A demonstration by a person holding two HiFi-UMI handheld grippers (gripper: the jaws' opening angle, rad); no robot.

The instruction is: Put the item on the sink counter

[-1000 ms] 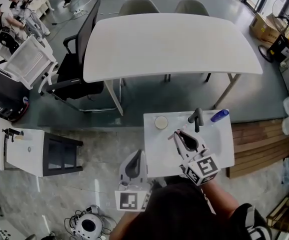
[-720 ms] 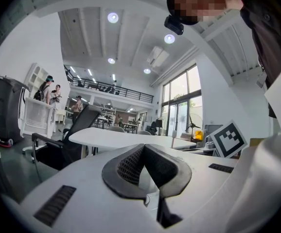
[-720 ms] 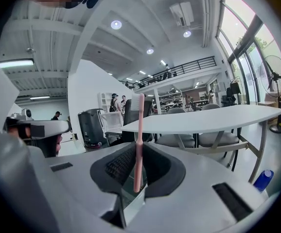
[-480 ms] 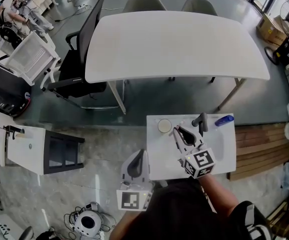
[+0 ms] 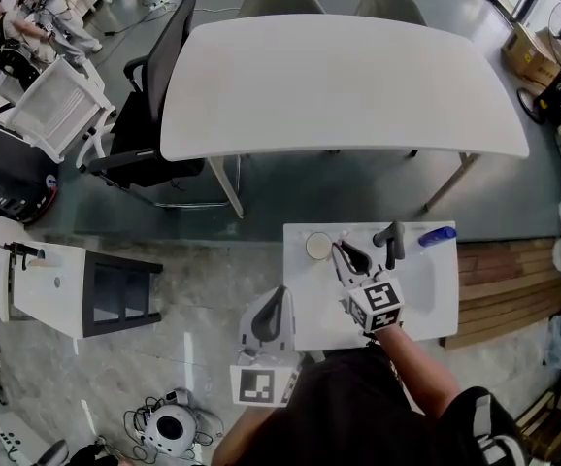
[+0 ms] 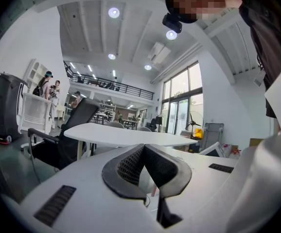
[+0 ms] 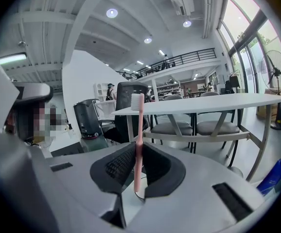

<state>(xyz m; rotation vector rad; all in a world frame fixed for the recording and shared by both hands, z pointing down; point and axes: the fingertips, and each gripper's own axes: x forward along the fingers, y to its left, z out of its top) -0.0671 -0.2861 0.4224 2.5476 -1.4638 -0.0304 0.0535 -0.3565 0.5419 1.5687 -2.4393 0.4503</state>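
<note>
My right gripper (image 5: pixel 340 250) is shut on a pink toothbrush (image 7: pixel 138 144), which stands upright between the jaws with its white brush head on top. The gripper hovers over the white sink counter (image 5: pixel 312 311), its tips just right of a round white cup (image 5: pixel 316 246). A rim of that cup (image 7: pixel 139 195) shows below the jaws in the right gripper view. A dark faucet (image 5: pixel 391 241) stands to the right of the tips. My left gripper (image 5: pixel 279 295) is shut on nothing and hangs off the counter's near left edge; its closed tips (image 6: pixel 144 147) point towards the big table.
A blue bottle (image 5: pixel 437 235) lies at the counter's far right corner. Beyond the counter stands a large white table (image 5: pixel 339 85) with a black office chair (image 5: pixel 154 115) at its left end. A wooden pallet (image 5: pixel 513 280) lies to the right, a white cabinet (image 5: pixel 38 294) to the left.
My right gripper has moved forward with the toothbrush, closer to the cup. The left gripper has hardly moved.
</note>
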